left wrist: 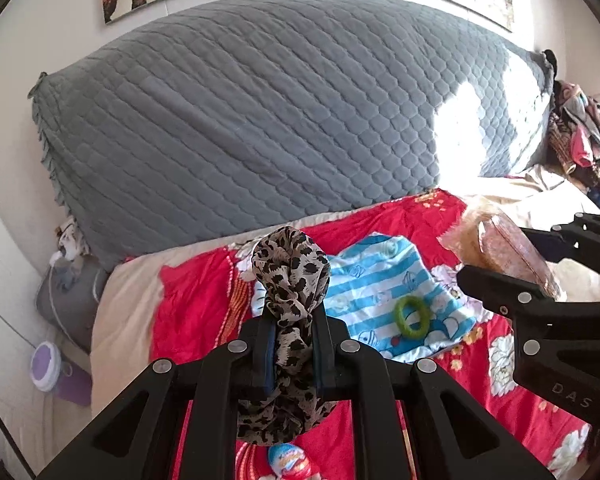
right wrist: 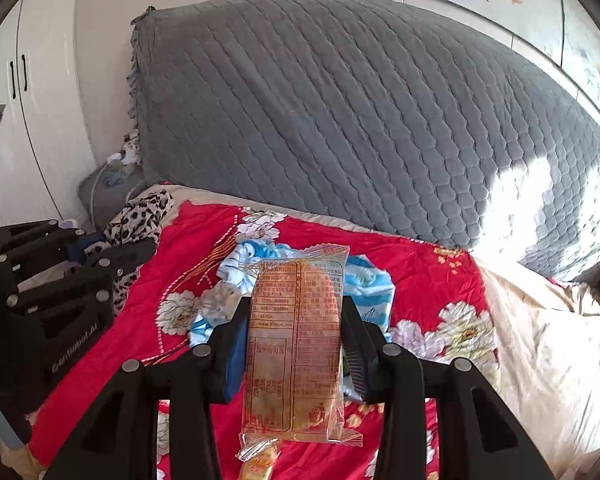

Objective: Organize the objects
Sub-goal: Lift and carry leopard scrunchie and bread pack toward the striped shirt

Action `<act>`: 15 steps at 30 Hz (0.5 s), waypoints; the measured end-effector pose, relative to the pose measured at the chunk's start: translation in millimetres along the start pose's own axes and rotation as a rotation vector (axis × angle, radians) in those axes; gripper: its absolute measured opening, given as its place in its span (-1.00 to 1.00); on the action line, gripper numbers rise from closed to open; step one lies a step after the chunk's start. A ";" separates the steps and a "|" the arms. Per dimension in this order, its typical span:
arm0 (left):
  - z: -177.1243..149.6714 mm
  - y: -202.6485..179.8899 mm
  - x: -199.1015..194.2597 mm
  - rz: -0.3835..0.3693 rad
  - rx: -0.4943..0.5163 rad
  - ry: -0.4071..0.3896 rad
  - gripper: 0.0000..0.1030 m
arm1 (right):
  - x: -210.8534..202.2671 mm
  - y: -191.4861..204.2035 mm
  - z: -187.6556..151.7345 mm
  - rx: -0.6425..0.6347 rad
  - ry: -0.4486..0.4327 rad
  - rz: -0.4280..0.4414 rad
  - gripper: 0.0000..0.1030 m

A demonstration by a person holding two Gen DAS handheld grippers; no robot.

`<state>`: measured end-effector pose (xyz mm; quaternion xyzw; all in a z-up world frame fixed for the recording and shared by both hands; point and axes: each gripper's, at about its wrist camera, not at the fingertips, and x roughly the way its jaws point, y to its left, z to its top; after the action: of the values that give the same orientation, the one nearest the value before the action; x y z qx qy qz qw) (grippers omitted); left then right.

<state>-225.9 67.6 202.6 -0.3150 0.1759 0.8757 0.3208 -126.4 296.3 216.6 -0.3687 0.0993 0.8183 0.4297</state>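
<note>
My left gripper (left wrist: 293, 344) is shut on a leopard-print scarf (left wrist: 288, 276), bunched upright above the red floral blanket (left wrist: 192, 304); the scarf also shows in the right wrist view (right wrist: 140, 216). My right gripper (right wrist: 296, 336) is shut on a clear-wrapped snack packet (right wrist: 296, 344), held above the blanket (right wrist: 204, 248); the packet shows in the left wrist view (left wrist: 504, 248) too. A blue-striped cloth (left wrist: 380, 292) lies on the blanket with a green ring (left wrist: 411, 317) on it. The right gripper's body (left wrist: 548, 312) is at the right of the left view.
A grey quilted headboard cushion (left wrist: 260, 112) stands behind the bed. A colourful egg-shaped toy (left wrist: 290, 462) lies near the front. Another snack packet (right wrist: 260, 464) lies below the held one. Clothes pile (left wrist: 584, 136) at far right. A purple-white round object (left wrist: 44, 366) sits on the floor left.
</note>
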 end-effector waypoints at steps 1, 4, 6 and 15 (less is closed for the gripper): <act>1.5 0.5 3.2 -0.002 0.005 -0.009 -0.73 | 1.3 0.8 2.9 -0.007 0.001 0.000 -0.18; 4.7 -0.2 11.6 -0.012 0.014 -0.014 -0.73 | 5.0 4.2 13.5 -0.039 0.007 -0.006 -0.18; 6.0 -0.7 18.9 -0.020 0.023 -0.010 -0.73 | 8.5 4.8 18.6 -0.043 0.012 0.004 -0.18; 0.5 -2.0 50.2 -0.012 0.049 0.008 -0.73 | 33.5 4.3 9.1 -0.014 0.016 0.059 -0.18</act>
<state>-254.7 91.9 169.5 -0.3115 0.1966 0.8681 0.3329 -146.4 319.1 199.4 -0.3751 0.1080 0.8284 0.4018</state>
